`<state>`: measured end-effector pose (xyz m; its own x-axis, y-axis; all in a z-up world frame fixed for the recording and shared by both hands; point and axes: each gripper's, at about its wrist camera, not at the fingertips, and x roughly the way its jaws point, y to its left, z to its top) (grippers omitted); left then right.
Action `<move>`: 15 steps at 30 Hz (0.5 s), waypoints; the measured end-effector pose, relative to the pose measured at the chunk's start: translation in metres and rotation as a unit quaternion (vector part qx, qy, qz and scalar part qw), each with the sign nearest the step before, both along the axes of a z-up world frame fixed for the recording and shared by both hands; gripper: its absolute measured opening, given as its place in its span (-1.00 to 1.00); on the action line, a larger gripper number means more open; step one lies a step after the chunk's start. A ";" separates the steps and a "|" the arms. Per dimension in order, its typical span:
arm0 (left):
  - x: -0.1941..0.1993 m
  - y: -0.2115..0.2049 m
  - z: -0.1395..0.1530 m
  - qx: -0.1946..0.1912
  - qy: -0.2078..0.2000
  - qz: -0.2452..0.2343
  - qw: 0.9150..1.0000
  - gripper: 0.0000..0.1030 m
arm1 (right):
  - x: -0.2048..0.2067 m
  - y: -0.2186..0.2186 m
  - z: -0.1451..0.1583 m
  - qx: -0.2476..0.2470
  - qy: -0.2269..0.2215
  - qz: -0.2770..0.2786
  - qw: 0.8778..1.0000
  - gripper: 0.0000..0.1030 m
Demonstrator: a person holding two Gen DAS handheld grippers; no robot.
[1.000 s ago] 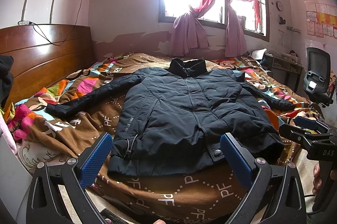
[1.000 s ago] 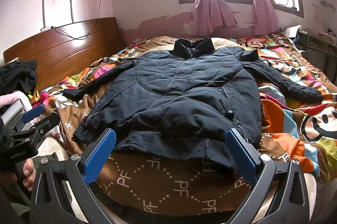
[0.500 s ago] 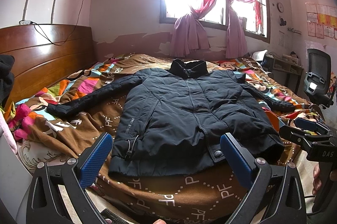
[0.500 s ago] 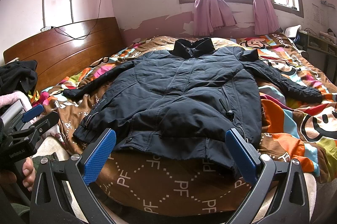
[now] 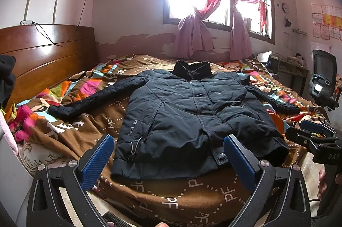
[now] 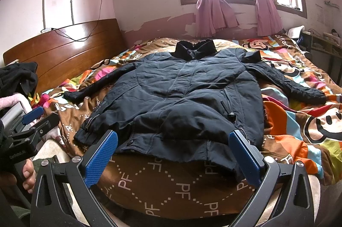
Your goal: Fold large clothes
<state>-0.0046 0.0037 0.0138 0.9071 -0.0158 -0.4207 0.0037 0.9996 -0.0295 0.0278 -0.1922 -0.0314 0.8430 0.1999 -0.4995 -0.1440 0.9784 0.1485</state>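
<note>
A large dark navy padded jacket [image 5: 192, 111] lies face up on the bed, collar toward the window, both sleeves spread out; it also shows in the right wrist view [image 6: 183, 98]. My left gripper [image 5: 168, 160] is open and empty, hovering just short of the jacket's hem. My right gripper [image 6: 173, 154] is open and empty, also just short of the hem. The right gripper shows at the right edge of the left wrist view [image 5: 316, 137]. The left gripper shows at the left edge of the right wrist view [image 6: 32, 122].
The bed has a brown and multicoloured patterned quilt [image 5: 89, 120] and a wooden headboard [image 5: 42, 56] on the left. Dark clothes [image 6: 17, 79] lie piled at the far left. A window with pink curtains [image 5: 213, 2] is behind; an office chair [image 5: 322, 81] and desk stand at right.
The left wrist view has shifted down very slightly. Both grippers stay open and the jacket has not moved.
</note>
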 end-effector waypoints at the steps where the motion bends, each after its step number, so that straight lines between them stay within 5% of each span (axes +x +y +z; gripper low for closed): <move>1: 0.000 0.000 0.001 0.000 0.001 0.000 1.000 1.00 | 0.000 0.000 -0.001 0.000 0.000 0.000 1.000 0.98; 15: 0.026 -0.003 0.003 0.024 -0.001 0.035 0.999 1.00 | 0.010 -0.004 -0.011 0.002 0.013 -0.009 1.000 0.98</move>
